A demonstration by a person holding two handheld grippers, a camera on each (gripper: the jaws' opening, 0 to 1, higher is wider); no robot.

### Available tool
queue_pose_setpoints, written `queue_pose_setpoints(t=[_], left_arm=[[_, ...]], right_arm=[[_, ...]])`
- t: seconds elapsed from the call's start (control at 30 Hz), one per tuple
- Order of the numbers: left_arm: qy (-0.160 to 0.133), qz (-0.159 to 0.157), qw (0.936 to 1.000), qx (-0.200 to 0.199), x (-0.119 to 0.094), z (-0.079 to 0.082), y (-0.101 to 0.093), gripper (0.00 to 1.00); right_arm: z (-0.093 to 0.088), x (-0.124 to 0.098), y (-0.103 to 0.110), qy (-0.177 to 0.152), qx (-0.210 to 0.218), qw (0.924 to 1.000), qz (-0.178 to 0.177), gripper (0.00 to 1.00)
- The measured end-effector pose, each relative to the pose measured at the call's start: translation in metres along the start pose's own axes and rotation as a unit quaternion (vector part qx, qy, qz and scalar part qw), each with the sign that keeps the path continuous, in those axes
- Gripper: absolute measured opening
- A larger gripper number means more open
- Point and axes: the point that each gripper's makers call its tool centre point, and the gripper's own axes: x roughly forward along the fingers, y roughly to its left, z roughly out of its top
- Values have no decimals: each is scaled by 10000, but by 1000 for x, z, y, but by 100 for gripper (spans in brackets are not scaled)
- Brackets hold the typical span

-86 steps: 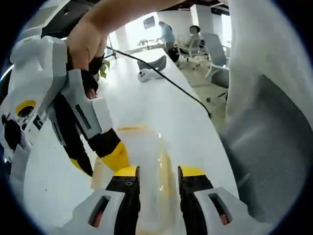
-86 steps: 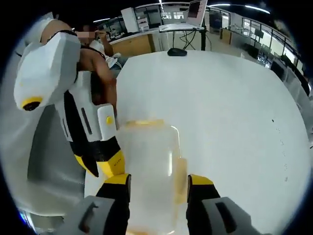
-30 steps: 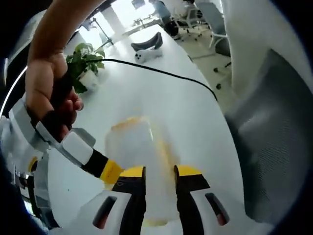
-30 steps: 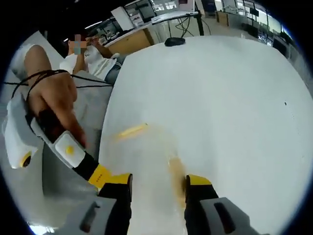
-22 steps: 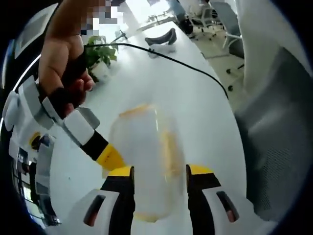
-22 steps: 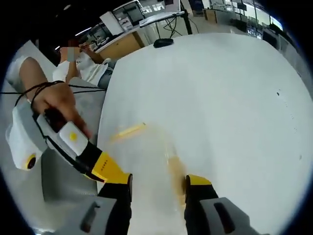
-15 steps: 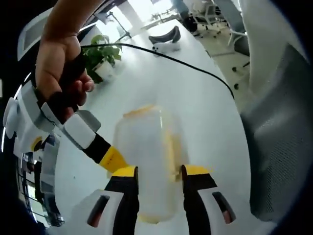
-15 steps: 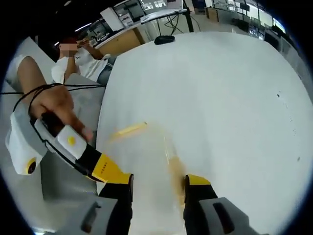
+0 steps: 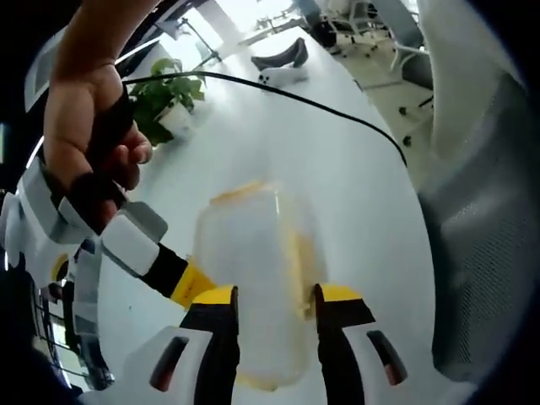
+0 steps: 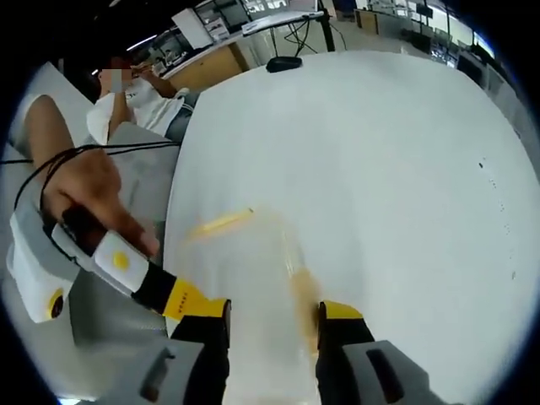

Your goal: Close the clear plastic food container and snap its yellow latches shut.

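Nearest me in the left gripper view, my left gripper (image 9: pixel 274 297) has its black, yellow-tipped jaws spread to either side of the clear plastic food container (image 9: pixel 253 278), which lies on the smooth white table (image 9: pixel 354 177) with its near end between them; I cannot tell whether the pads press its walls. In the right gripper view my right gripper (image 10: pixel 272 310) stands the same way, jaws parted about the same box (image 10: pixel 249 287) from its other end. Each tool's yellow tip also shows at the side of the other's picture, held in a hand (image 9: pixel 89 135), down by the box's flank.

I judge the lid is already down: the box reads as one closed, rounded-cornered block, milky and translucent, with a soft gloss. A yellow latch (image 9: pixel 295 266) runs flat along its long side and another yellow latch (image 9: pixel 240 191) sits at the far end; the right gripper view shows that kind of strip too (image 10: pixel 221 224). Whether any has clicked home is too blurred to say, so I would treat the snapping as the part still open, and the side strips as the ones to press.

Farther off in the left gripper view, a thin black cable (image 9: pixel 329 110) crosses the table, a leafy green potted plant (image 9: pixel 164 101) stands at its edge, and a grey mesh chair back (image 9: pixel 481 236) rises alongside. Far out in the right gripper view lies a small dark mouse-like object (image 10: pixel 284 62).
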Motion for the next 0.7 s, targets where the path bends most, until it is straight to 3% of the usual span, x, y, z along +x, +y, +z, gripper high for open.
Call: queue_pose_setpoints(t=[0.17,0.27,0.37,0.4,0.43,0.6,0.63,0.7], left_arm=[[-27,-101,9999,-98,-1,-2,1,30],[-38,-226,9988,-430,0,-1,3,28],[51,-158,9994,-299,1,-2,3,25],[411,-37,9977,-537,0,-19,5,25],[127,-93,9988,-464,5,-11,8,24],[127,-188,9992,-332,0,-6,5,25],[123,-224,9991,-338,0,-5,4,25],[84,-207,9992,-342,0,-4,5,25]], right_arm=[[-1,0,0,23,-17,10000,-7,36],[-1,1,1,43,-19,10000,-20,35],[0,1,0,85,-24,10000,-24,34],[-4,0,0,139,128,9998,-77,34],[-4,2,2,103,26,9999,-61,33],[-2,1,2,76,-89,9999,-23,31],[-3,2,3,85,-296,9995,13,30],[-3,1,1,149,-226,9995,144,28]])
